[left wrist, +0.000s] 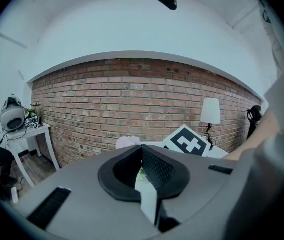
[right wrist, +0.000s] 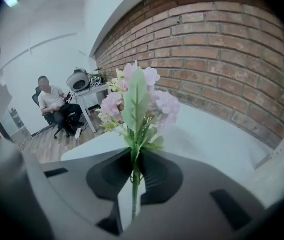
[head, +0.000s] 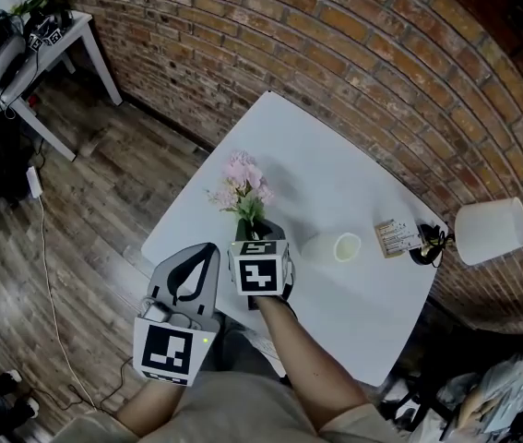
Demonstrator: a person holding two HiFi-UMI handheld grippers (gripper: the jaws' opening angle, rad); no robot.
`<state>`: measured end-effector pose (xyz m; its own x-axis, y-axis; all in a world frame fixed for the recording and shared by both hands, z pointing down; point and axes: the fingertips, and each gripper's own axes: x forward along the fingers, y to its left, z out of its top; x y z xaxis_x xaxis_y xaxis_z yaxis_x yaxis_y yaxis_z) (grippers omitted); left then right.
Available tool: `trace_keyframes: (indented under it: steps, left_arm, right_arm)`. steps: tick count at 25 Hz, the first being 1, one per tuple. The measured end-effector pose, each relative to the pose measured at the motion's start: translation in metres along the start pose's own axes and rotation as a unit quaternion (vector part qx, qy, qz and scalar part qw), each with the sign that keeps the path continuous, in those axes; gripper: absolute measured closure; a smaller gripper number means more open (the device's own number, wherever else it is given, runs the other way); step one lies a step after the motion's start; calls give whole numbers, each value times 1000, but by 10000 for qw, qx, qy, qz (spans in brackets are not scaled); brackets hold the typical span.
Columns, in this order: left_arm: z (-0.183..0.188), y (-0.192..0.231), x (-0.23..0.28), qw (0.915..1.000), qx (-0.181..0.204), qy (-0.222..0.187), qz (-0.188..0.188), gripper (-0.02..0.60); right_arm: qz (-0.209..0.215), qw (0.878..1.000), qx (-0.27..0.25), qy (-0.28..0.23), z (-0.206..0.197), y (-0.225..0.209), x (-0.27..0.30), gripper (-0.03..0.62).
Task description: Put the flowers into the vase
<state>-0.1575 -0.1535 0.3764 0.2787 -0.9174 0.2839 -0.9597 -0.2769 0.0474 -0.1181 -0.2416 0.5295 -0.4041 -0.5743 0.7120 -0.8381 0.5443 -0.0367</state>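
Head view: white counter (head: 335,155) set against a brick wall (head: 270,53). Right gripper (head: 255,233) is over the near-left part of the counter, jaws pinching the green stem of the flowers (head: 243,185); pink blooms and leaves stand out beyond the fingertips, toward the far side. Right gripper view confirms this: the stem runs through the closed pads of the right gripper (right wrist: 134,160), with the flowers (right wrist: 136,101) fanning out above them. The vase (head: 335,247), white and cylindrical, sits on the counter just right of the right gripper, not touching the flowers; upright or tipped cannot be told. Left gripper (head: 209,247) is at the near-left counter edge, beside the right one; in the left gripper view its jaws (left wrist: 142,151) are pressed together at the tips with nothing between them. A white lamp (head: 490,232) stands at the right corner
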Motion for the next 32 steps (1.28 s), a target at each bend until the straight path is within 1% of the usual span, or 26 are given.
trace_keyframes:
  steps: [6, 10, 13, 18, 23, 32]
  left_arm:
    - [4, -11, -14, 9999, 83, -66, -17, 574]
    - [7, -16, -22, 9998, 141, -113, -33, 574]
    - [9, -19, -25, 9997, 183, -133, -36, 574]
    - [13, -26, -28, 9995, 251, -157, -64, 574]
    - [15, -30, -32, 9995, 258, -170, -86, 574]
    - [20, -39, -34, 9990, 373, -199, -137, 574]
  right_arm:
    - [-48, 9955, 89, -938, 28, 1, -31, 556]
    - [-6, 9873, 17, -1589, 46, 3, -51, 556]
    - [11, 9803, -25, -1974, 54, 3, -62, 556]
    - [-32, 9715, 9, -2371, 62, 0, -80, 556]
    - [9, 9604, -85, -2784, 74, 4, -99, 556]
    - [-41, 9435, -195, -3309, 84, 5, -126, 556]
